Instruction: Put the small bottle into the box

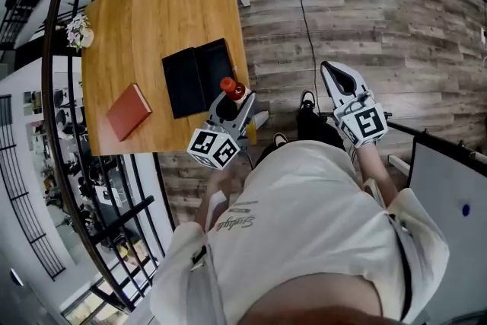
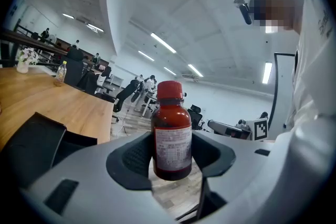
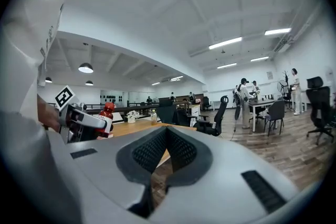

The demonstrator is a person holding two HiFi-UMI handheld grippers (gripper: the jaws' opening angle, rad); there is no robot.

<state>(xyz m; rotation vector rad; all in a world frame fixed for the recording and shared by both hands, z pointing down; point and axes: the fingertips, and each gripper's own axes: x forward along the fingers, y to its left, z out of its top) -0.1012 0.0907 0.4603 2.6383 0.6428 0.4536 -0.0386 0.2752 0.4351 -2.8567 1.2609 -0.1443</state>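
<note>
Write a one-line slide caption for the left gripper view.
Left gripper holds the small bottle upright between its jaws, beside the wooden table bearing the black box.

On the table (image 1: 152,19), the box (image 1: 194,76) is being kept by the right edge and a book (image 1: 128,112) toward the near left. The small bottle (image 1: 232,90) is being held upright in the left gripper (image 1: 237,106) at the table's right edge. The right gripper (image 1: 340,80) is being held well right of the table.
</note>
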